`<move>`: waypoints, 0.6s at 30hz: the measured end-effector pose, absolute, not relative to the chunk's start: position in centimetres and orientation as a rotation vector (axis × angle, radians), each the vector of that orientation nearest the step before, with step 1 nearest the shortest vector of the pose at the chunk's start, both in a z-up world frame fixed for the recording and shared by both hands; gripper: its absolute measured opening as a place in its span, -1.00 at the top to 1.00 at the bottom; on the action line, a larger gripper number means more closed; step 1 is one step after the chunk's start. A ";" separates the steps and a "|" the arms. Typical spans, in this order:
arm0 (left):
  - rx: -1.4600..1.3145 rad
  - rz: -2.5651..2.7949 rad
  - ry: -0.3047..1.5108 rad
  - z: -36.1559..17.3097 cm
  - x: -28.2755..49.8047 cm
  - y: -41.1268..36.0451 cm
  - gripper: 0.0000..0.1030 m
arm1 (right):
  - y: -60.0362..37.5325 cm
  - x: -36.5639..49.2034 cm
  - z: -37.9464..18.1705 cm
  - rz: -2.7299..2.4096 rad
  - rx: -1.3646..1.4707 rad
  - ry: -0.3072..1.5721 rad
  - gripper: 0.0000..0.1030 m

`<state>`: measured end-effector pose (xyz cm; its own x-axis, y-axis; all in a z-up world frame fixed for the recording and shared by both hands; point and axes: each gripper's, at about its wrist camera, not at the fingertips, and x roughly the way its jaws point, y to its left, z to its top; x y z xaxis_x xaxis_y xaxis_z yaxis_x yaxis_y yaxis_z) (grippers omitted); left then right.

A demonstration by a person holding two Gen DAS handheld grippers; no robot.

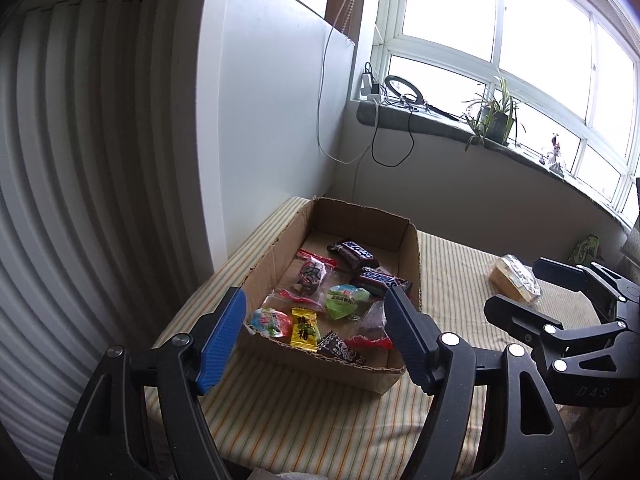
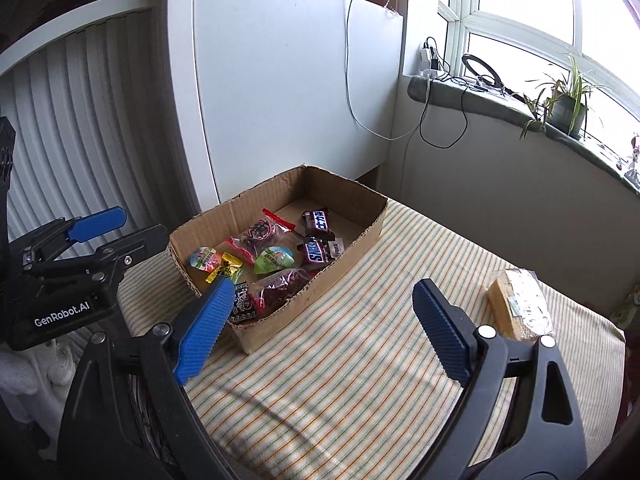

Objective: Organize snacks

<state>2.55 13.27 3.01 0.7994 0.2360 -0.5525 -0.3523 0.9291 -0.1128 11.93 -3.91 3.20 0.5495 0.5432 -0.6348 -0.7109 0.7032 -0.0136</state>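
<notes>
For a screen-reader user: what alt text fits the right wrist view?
Open, empty right gripper over a striped cloth, facing a cardboard box of wrapped snacks. One wrapped cake lies outside.

The cardboard box point(image 2: 352, 236) sits at the far left corner of the striped mattress point(image 2: 360, 360), just beside the white cabinet point(image 2: 280, 80), its open top unobstructed. Bare cloth lies between the box and the wrapped cake point(image 2: 518, 304) near the right edge. The near mattress edge is free.
</notes>
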 end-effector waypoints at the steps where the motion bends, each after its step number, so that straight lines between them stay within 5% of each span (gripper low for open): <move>1: -0.216 0.318 0.561 3.0 2.5 13.2 -0.42 | -4.1 11.8 3.2 0.754 -0.280 0.646 -0.81; 3: -0.216 0.319 0.558 3.1 2.3 12.9 -0.54 | -4.4 11.6 3.2 0.744 -0.275 0.643 -0.81; 18: -0.197 0.327 0.550 3.7 2.0 11.5 -0.54 | -6.3 11.9 3.1 0.716 -0.230 0.657 -0.81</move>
